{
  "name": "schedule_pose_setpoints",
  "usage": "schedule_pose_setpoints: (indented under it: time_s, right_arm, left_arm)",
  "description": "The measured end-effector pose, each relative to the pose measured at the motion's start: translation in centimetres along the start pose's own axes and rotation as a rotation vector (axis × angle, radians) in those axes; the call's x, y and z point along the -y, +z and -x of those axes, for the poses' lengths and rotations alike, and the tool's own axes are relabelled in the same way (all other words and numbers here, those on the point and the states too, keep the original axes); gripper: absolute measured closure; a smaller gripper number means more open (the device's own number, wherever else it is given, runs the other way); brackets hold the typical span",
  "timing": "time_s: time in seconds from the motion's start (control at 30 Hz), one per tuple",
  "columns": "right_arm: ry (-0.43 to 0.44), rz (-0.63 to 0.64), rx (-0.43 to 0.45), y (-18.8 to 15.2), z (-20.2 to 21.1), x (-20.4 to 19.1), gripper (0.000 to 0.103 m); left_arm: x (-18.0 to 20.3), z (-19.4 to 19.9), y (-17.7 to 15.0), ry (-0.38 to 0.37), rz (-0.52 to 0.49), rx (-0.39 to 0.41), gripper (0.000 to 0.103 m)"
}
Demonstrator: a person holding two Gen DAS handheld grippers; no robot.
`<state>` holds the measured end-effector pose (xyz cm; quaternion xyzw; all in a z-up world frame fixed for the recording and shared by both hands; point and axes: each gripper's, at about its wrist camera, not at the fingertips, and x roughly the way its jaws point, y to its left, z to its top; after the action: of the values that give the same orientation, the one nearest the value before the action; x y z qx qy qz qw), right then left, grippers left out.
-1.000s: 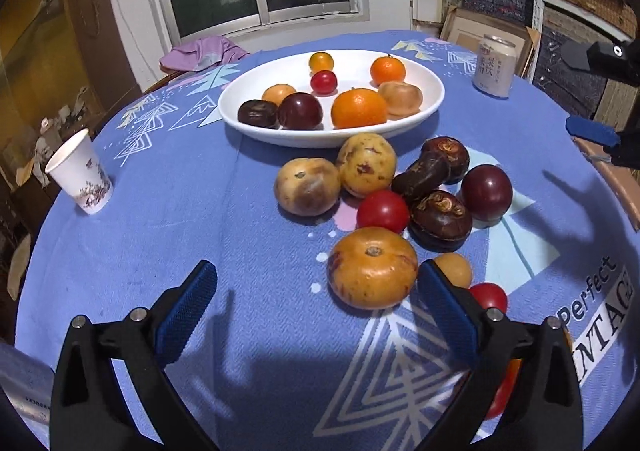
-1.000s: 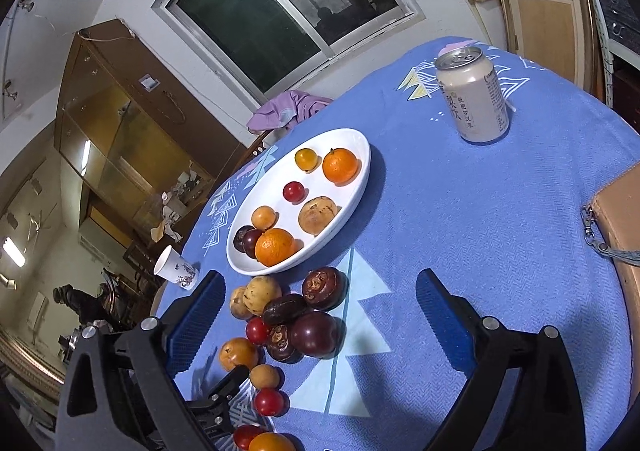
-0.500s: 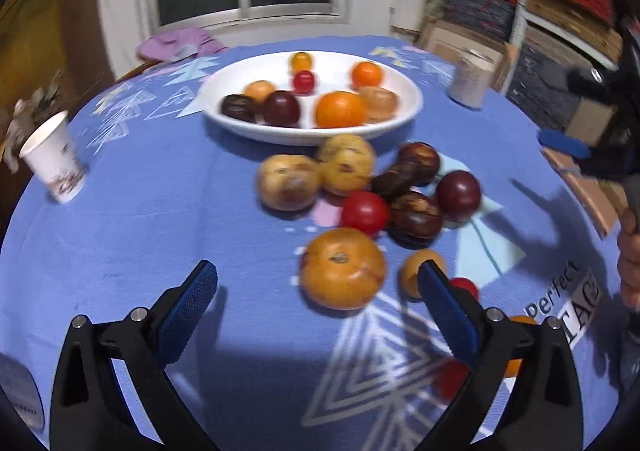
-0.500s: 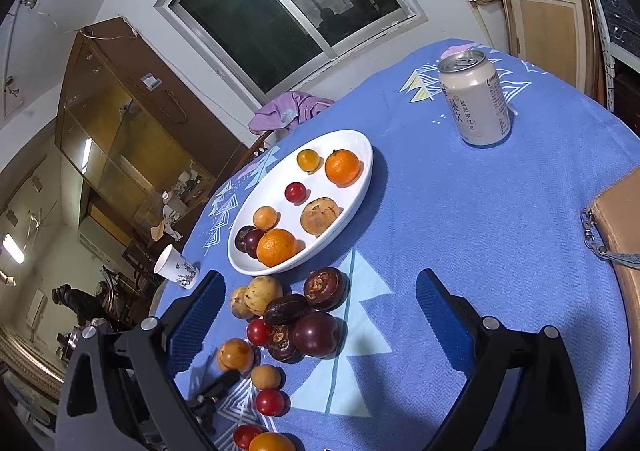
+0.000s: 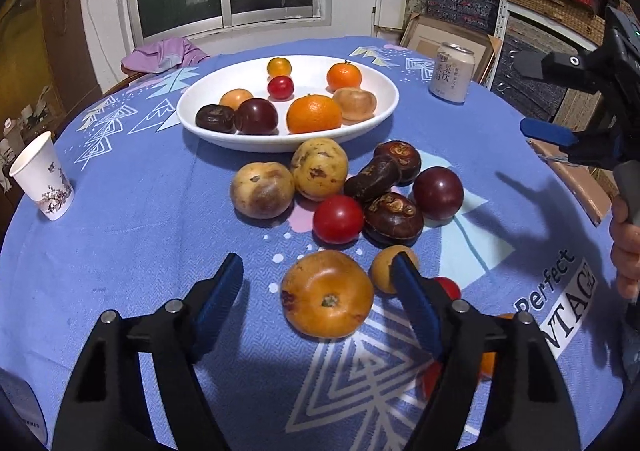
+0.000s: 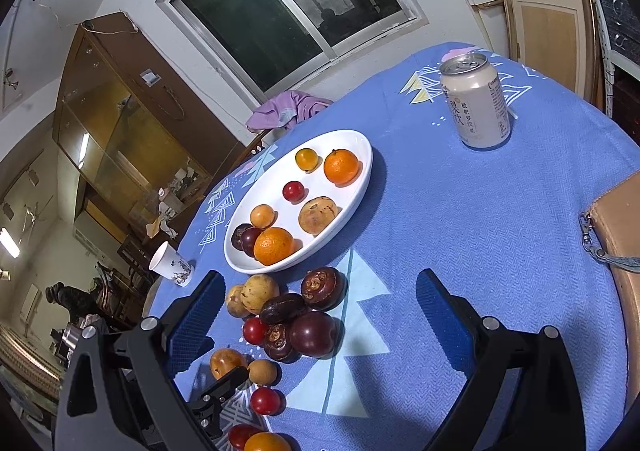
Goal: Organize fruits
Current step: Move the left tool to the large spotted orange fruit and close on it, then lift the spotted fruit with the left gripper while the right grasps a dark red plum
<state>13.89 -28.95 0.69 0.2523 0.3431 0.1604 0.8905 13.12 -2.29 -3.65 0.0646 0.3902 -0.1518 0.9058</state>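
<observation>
A round orange-brown fruit point(image 5: 326, 293) lies on the blue tablecloth nearest me. My left gripper point(image 5: 318, 263) is closing with this fruit between its jaws; a gap shows on each side, so the blue pads point(image 5: 224, 291) do not press it. A small tan fruit point(image 5: 386, 269) sits right behind the right pad. Beyond lies a cluster of loose fruit: two yellow-brown ones point(image 5: 320, 167), a red one point(image 5: 338, 219), dark purple ones point(image 5: 438, 187). A white oval plate point(image 5: 384, 111) holds several fruits. My right gripper point(image 6: 320, 281) hangs open above the cluster, holding nothing.
A drink can point(image 5: 450, 73) stands right of the plate. A paper cup point(image 5: 44, 183) stands at the left table edge. A tan bag point(image 6: 624, 235) lies at the right edge. More red and orange fruits point(image 6: 264, 399) lie near the front. A hand point(image 5: 626, 247) grips the right tool.
My left gripper's jaws have narrowed from wide open to either side of the orange-brown fruit, and it has tipped down a little. The right gripper has stayed where it was.
</observation>
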Motion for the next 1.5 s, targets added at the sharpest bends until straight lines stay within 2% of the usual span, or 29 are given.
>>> schedule_pose_setpoints:
  time_s: [0.07,0.17,0.33,0.4,0.47,0.53,0.6,0.63,0.77,0.87,1.07,1.27,1.33,1.37,1.5]
  right_arm:
    - [0.0,-0.001,0.002,0.0,0.0,0.0,0.006]
    - [0.004,-0.007,0.002,0.1,0.1,0.1,0.006]
    - [0.001,0.013,-0.003,-0.1,-0.1,-0.3,0.006]
    - [-0.006,0.023,-0.006,-0.1,-0.3,-0.4,0.006]
    - [-0.007,0.024,-0.01,-0.2,-0.4,-0.4,0.006]
    - [-0.009,0.025,-0.01,-0.1,-0.4,-0.3,0.006]
    - [-0.005,0.027,-0.009,0.0,-0.3,-0.3,0.006]
    - [-0.006,0.028,-0.007,-0.1,-0.2,-0.4,0.006]
    - [-0.008,0.033,-0.014,-0.2,-0.3,-0.5,0.006]
    - [-0.009,0.041,-0.013,-0.2,-0.3,-0.6,0.006]
    - [-0.012,0.045,-0.01,-0.2,-0.2,-0.6,0.006]
    - [-0.014,0.046,-0.013,-0.2,-0.2,-0.6,0.006]
    - [-0.015,0.046,-0.015,-0.2,-0.2,-0.5,0.006]
    - [-0.015,0.049,-0.017,-0.2,-0.2,-0.6,0.006]
    - [-0.001,0.087,-0.04,-0.4,-0.3,-1.2,0.006]
  left_arm:
    - [-0.8,0.1,-0.3,0.028,0.026,-0.016,0.027]
    - [-1.7,0.0,-0.7,-0.008,0.071,-0.045,0.026]
    - [0.6,-0.8,-0.7,0.045,-0.042,-0.062,0.027]
    - [0.8,-0.8,-0.6,0.053,-0.044,-0.054,0.028]
    - [0.3,-0.8,-0.6,0.052,-0.019,-0.056,0.038]
    - [-0.3,-0.5,-0.5,0.049,0.008,-0.042,0.043]
    - [-0.7,0.0,-0.3,0.052,0.017,-0.019,0.056]
    - [-0.8,0.1,-0.3,0.047,0.02,-0.015,0.058]
    - [-0.3,-0.1,-0.5,0.074,-0.008,-0.021,0.058]
    - [-0.2,-0.9,-0.7,0.056,-0.009,-0.067,0.055]
    - [-1.0,-1.0,-0.8,0.025,0.032,-0.068,0.054]
    - [-0.7,-0.5,-0.8,0.075,0.027,-0.055,0.052]
    - [-0.6,-0.4,-0.9,0.096,0.029,-0.061,0.054]
    - [-0.5,-0.4,-1.0,0.105,0.025,-0.062,0.06]
    - [-0.4,0.0,-1.0,0.108,0.028,-0.052,0.061]
